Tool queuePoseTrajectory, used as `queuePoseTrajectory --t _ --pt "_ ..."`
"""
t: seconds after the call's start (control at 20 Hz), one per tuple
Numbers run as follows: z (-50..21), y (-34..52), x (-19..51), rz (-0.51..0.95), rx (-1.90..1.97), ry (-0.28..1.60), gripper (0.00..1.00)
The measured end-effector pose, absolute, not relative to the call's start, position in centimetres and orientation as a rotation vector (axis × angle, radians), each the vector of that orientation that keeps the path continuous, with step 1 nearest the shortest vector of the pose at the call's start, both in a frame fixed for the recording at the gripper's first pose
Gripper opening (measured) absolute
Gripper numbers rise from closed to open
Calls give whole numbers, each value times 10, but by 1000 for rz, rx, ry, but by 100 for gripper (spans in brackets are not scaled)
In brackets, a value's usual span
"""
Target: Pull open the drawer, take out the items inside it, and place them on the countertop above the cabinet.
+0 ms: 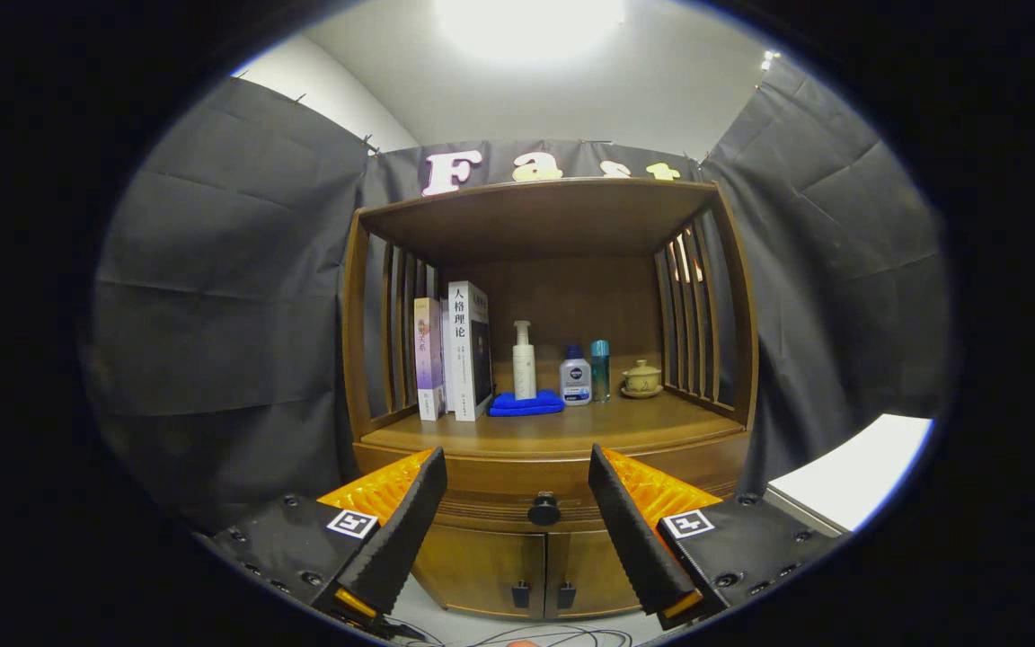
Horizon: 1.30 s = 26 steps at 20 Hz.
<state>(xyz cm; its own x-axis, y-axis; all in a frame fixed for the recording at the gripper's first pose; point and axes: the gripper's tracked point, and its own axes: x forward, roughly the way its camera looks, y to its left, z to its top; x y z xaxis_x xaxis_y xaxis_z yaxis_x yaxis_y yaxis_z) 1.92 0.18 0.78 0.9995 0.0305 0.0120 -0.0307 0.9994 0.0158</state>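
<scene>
While the gripper (517,503) is standing wide open with nothing between its fingers, the drawer (535,503) is sitting shut in the wooden cabinet (733,359) straight ahead, its front running as a low, wide band just under the countertop (634,427). Its round dark knob (544,509) is lying beyond the fingertips and between the two fingers, close to centred in the gap and well clear of both, so the coming move looks like a straight advance along the fingers until the knob is sitting between the ridged black pads (625,521), then a close and a pull back toward the camera. The drawer's long axis is running side to side, across the line of the fingers, and the pull would be at right angles to it. Whatever is inside the drawer is hidden behind the closed front, so how many items it is holding cannot be told. On the countertop, upright books (468,350) are standing toward the left, a white pump bottle (524,359) is resting on a folded blue cloth (526,403), and two smaller bottles (576,377) and a small lidded cup (641,377) are standing to the right, leaving the front strip of the countertop looking free for placing. Below the drawer, two cabinet doors (517,562) with small dark pulls are partly cut off by the fingers.
</scene>
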Motion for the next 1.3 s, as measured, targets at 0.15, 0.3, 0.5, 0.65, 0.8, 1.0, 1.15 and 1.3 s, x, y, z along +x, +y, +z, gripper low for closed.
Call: queuePoseTrajectory --t 0.15,0.3,0.5,0.65,0.8,1.0,1.15,1.3 --pt "3 2 34 33 16 6 99" --pt "-2 1 50 27 -11 10 99" --pt "-18 3 73 29 -34 34 99" --pt "-37 3 92 29 -43 69 99" --pt "-61 0 110 20 -36 117 99" --pt "-91 -8 131 -3 -19 174 99" --pt "-107 -14 141 -14 6 209 99" --pt "-126 -18 152 -28 17 242 97"
